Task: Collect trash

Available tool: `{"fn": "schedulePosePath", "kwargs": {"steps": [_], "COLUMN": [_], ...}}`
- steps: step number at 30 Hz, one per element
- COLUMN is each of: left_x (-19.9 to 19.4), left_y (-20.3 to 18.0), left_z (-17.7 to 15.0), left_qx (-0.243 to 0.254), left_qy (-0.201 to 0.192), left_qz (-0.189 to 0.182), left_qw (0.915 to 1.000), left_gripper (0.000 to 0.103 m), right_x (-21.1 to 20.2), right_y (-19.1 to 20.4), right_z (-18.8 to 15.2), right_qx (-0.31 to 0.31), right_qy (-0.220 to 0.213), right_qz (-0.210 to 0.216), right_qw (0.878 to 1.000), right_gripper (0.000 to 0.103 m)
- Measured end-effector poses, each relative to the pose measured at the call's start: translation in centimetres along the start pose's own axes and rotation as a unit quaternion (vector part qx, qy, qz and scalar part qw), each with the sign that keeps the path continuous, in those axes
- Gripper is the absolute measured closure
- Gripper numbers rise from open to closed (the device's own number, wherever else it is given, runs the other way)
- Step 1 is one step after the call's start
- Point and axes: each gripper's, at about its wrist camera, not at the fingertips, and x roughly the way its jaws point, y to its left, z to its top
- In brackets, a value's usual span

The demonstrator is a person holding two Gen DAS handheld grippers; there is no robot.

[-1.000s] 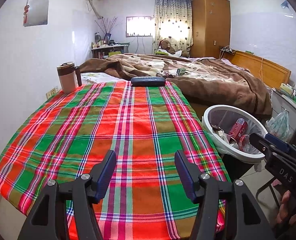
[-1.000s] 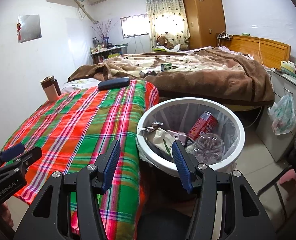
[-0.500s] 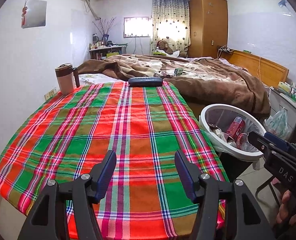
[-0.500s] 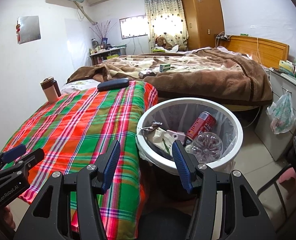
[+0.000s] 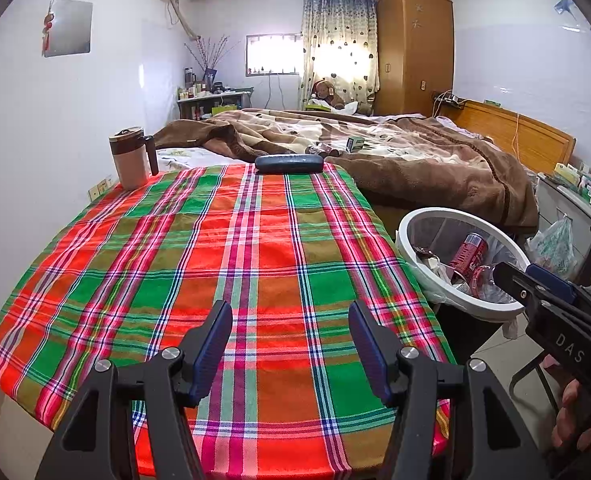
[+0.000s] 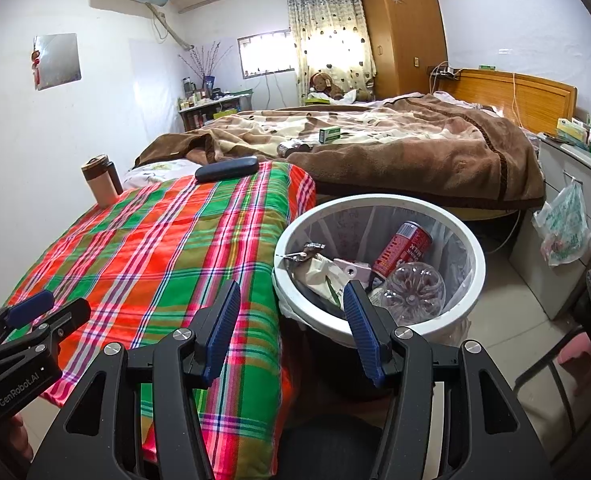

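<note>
Two grippers, both empty with fingers spread wide, face a bedroom scene. Bed (image 6: pixel 395 148), largest, lies beyond; on its blanket rest a green box (image 6: pixel 330 134) and what looks like a small can (image 6: pixel 293 147), possibly trash, though too small to tell. Worktop (image 5: pixel 223 264), under a plaid cloth, carries only a mug (image 5: pixel 129 158) at its far left corner and a dark case (image 5: pixel 289 163) at its far edge; neither reads as trash. Bin (image 6: pixel 475 280), just beside the worktop's right edge, already holds a red can (image 6: pixel 405 246), a clear bottle (image 6: pixel 413 290) and crumpled wrappers (image 6: pixel 321 270). Left gripper (image 5: pixel 291 344) hovers over the near worktop; right gripper (image 6: pixel 291 320) hovers between worktop edge and bin rim. Judgement: the worktop appears finished. To do the step well, scan the bed before stopping, approach any small item with fingers wide and level, and release only once well over the bin's mouth.
</note>
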Motion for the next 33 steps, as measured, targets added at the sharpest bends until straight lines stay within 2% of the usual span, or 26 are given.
{"fn": "schedulePosePath", "kwargs": {"steps": [33], "left_x": [-0.20], "left_y": [0.14], "left_z": [0.11], "left_qx": [-0.002], "left_qy": [0.001], "left_qz": [-0.009], "left_qw": [1.0000], "left_gripper": [0.043], "right_x": [-0.18], "right_y": [0.01], "right_z": [0.09], "right_qx": [0.005], "right_qy": [0.000], "right_qz": [0.005], "right_qw": [1.000], "right_gripper": [0.048]}}
